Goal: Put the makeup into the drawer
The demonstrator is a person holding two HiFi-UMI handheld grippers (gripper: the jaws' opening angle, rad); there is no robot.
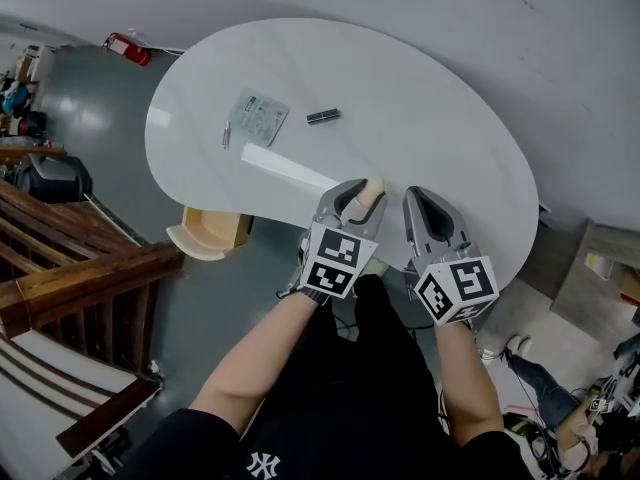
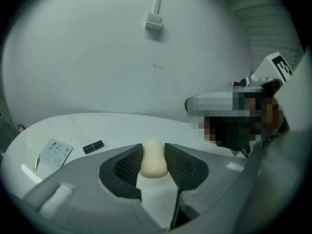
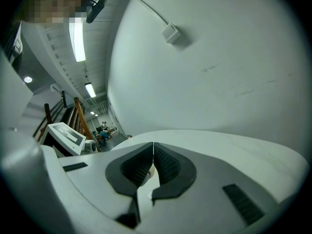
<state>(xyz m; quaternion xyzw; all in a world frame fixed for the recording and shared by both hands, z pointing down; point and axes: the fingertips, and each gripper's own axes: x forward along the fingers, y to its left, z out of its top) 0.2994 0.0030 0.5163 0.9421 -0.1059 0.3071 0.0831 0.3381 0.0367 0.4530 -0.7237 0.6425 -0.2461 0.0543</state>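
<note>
My left gripper [image 1: 362,194] is shut on a beige makeup sponge [image 1: 373,197], held a little above the near edge of the white oval table [image 1: 420,118]. In the left gripper view the sponge [image 2: 154,161] sits pinched between the two dark pads of that gripper [image 2: 154,156]. A dark lipstick tube [image 1: 323,116] [image 2: 92,146] and a pale printed packet [image 1: 257,116] [image 2: 54,152] lie farther out on the table. Beside the left gripper, my right gripper [image 1: 424,198] [image 3: 153,152] is shut with nothing in it. An open wooden drawer [image 1: 205,233] juts out under the table's left edge.
A thin metal tool [image 1: 226,136] lies next to the packet, and a white strip [image 1: 288,169] lies near the table's left edge. Wooden stair rails [image 1: 70,268] stand to the left. A wall box with a cable [image 2: 153,20] hangs on the wall behind the table.
</note>
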